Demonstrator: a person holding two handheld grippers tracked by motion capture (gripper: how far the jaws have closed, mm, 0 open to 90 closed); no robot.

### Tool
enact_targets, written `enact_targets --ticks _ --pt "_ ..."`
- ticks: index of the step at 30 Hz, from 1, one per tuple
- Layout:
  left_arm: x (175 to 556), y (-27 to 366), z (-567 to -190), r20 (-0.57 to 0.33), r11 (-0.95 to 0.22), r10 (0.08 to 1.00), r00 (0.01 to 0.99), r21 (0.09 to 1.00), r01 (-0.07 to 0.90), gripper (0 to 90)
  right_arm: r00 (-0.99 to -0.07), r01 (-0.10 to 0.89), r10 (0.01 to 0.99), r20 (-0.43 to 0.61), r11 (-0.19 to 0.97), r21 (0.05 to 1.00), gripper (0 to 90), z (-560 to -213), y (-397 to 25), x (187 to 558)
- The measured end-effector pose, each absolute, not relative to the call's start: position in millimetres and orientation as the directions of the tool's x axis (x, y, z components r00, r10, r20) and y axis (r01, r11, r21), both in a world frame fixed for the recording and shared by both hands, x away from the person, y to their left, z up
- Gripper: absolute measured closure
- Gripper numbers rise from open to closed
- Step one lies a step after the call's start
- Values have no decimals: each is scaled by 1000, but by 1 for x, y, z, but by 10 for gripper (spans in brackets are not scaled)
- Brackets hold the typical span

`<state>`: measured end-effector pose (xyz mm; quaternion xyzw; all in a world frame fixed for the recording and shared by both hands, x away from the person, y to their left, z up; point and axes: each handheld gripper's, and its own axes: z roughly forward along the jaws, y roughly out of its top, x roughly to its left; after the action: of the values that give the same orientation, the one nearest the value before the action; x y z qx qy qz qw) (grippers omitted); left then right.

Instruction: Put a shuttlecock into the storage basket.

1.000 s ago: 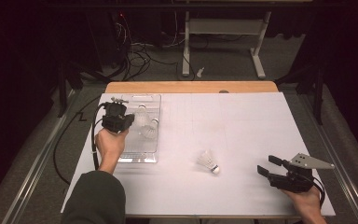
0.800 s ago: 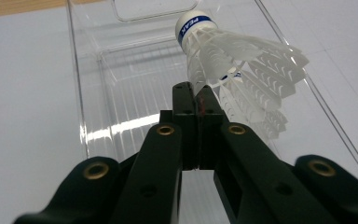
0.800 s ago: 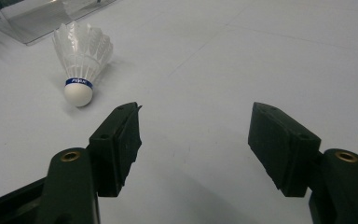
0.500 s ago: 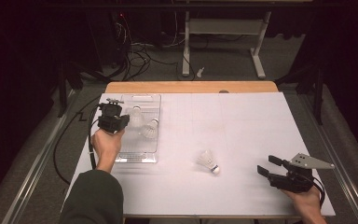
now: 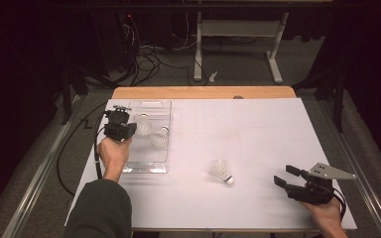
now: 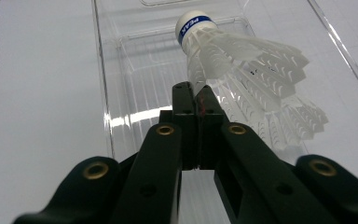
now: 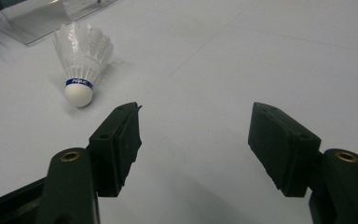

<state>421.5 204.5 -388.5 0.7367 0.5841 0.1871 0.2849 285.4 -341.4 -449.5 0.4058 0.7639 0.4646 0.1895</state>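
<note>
Partway through loading shuttlecocks into the clear ribbed plastic tray [image 5: 146,161]: one already lying inside [image 5: 159,137], another [image 6: 223,56] pinched by its white feather skirt in the fully closed left gripper [image 6: 196,100], cork tip up, over the tray. Left to collect: the last shuttlecock [image 7: 80,60], rounded cork and blue band, lying on the matte white table [image 5: 258,129] just ahead of the wide-open, empty right gripper [image 7: 196,135].

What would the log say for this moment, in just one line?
left gripper: shut on shuttlecock over clear tray | right gripper: open, empty | second shuttlecock: lying on table
</note>
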Motion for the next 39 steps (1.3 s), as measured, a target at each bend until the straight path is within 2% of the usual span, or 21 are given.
enact_targets --ticks 8,14,25,39 --pt "423 203 -391 -54 -161 966 251 636 755 891 -598 445 797 90 237 864 344 -449 -342 285" --pt "421 203 -394 -82 -146 963 256 640 754 713 -598 444 797 89 236 864 344 -449 -342 285" --pt "411 199 -388 -79 -154 958 276 670 726 557 -597 443 797 87 238 864 344 -449 -341 285" --pt "402 185 -382 -61 -195 945 322 685 702 490 -598 441 797 86 237 866 344 -449 -342 285"
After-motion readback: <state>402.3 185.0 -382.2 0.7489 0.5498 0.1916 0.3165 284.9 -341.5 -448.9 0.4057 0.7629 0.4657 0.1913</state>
